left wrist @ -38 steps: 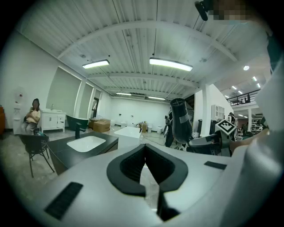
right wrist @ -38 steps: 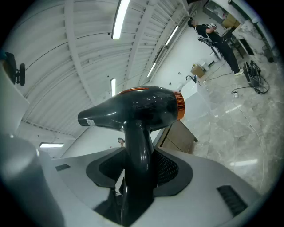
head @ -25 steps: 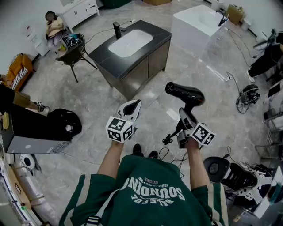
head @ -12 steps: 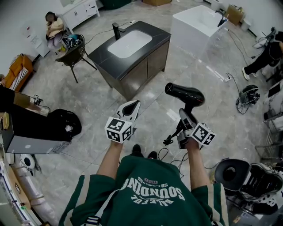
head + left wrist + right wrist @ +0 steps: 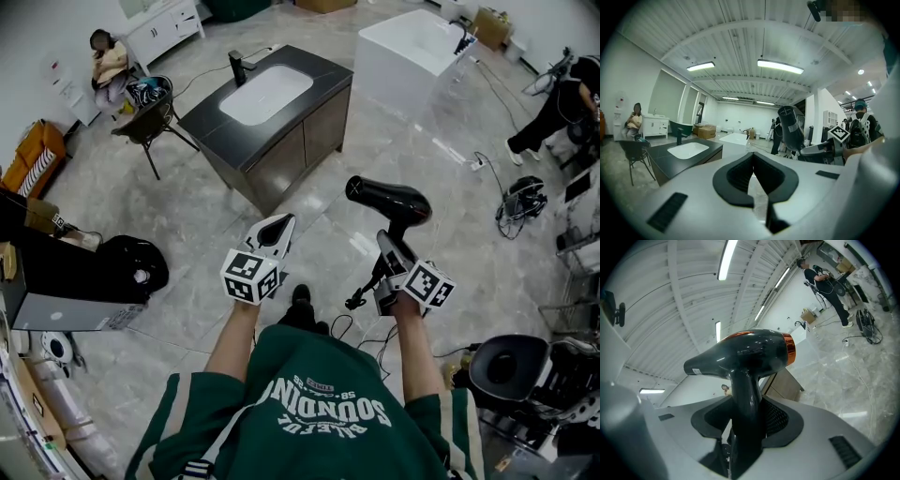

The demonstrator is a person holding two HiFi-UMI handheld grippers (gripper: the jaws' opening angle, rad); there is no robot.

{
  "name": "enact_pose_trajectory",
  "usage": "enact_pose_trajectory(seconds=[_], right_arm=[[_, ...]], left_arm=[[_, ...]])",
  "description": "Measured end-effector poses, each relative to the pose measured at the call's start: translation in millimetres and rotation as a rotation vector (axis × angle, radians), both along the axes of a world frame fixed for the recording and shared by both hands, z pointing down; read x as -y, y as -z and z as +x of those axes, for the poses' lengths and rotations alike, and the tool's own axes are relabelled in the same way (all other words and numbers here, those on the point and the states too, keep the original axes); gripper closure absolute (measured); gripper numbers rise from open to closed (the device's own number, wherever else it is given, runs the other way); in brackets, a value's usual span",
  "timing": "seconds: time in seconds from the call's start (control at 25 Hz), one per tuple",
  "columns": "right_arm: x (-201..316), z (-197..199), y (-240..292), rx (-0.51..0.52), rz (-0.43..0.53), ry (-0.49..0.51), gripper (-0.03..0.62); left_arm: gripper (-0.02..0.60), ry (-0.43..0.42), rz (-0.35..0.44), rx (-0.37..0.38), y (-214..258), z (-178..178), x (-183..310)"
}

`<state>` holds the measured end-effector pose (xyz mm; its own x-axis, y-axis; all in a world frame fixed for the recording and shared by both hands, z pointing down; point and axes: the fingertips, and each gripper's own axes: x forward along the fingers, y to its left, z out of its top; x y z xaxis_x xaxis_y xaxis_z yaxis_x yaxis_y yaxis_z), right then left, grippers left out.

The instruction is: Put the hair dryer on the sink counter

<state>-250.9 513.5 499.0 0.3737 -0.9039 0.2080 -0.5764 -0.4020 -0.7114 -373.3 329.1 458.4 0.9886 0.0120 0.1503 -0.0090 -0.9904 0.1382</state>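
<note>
Hair dryer (image 5: 389,199) handle clamped in right claw (image 5: 391,255).

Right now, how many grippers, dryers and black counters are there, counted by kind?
Grippers: 2 (left gripper, right gripper)
Dryer: 1
Black counter: 1
Total: 4

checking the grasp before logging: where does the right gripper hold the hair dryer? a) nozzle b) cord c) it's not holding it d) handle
d: the right gripper is shut on the handle of the hair dryer, with the barrel above the jaws.
</note>
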Motion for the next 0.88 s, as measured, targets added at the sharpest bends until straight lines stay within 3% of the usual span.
enact_pose_trajectory(seconds=[0.32, 0.88], right_arm=[[4.0, 24.9, -3.6, -0.004, -0.006, -0.017, 0.381], [56.6, 133.4, -3.3, -0.004, -0.033, -0.002, 0.381]], left_arm=[[0.571, -0.015, -0.004, -0.006, -5.2, 28.3, 6.6], [0.571, -0.027, -0.027, -0.005, -9.5, 149.0, 55.9]])
